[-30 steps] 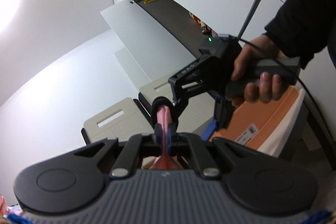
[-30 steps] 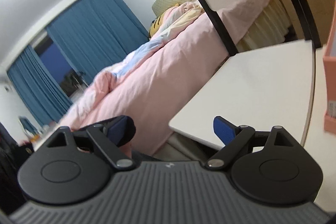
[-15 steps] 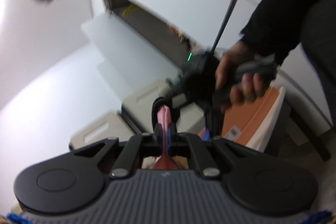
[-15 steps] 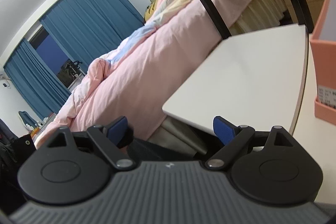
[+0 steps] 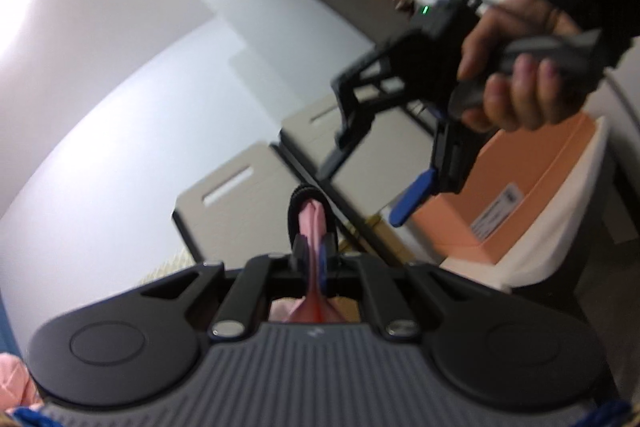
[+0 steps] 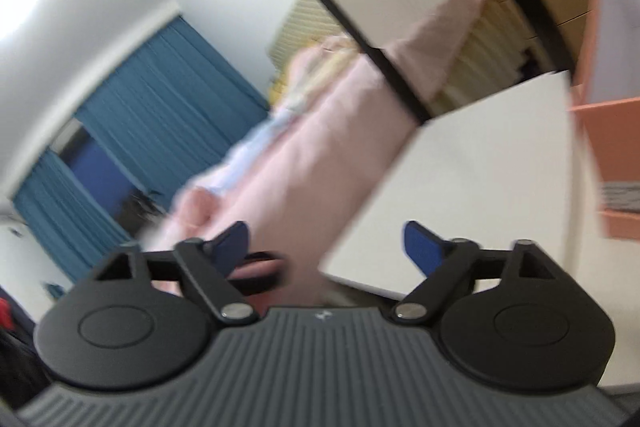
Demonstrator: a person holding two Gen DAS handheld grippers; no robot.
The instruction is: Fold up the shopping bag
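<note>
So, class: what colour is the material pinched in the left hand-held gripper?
Pink material, clearest in the left wrist view.

1. Soft pink cloth, the shopping bag [image 5: 313, 227], is being shown as thin and matt, pinched flat between the pads of the left gripper [image 5: 311, 255].
2. A black loop [image 5: 298, 205] (material not discernible) is being seen round the cloth.
3. The right gripper [image 6: 326, 245] is being presented in matt black plastic, with a ribbed grey housing, shiny metal pivot pins and smooth blue fingertips [image 6: 420, 247].
4. The orange box [image 5: 532, 187] is being rendered as smooth, matt card, with a white paper label [image 5: 496, 217].
5. The bedding [image 6: 320, 155] is being shown as soft pink cloth, the curtains [image 6: 160, 99] as pleated blue fabric.
</note>
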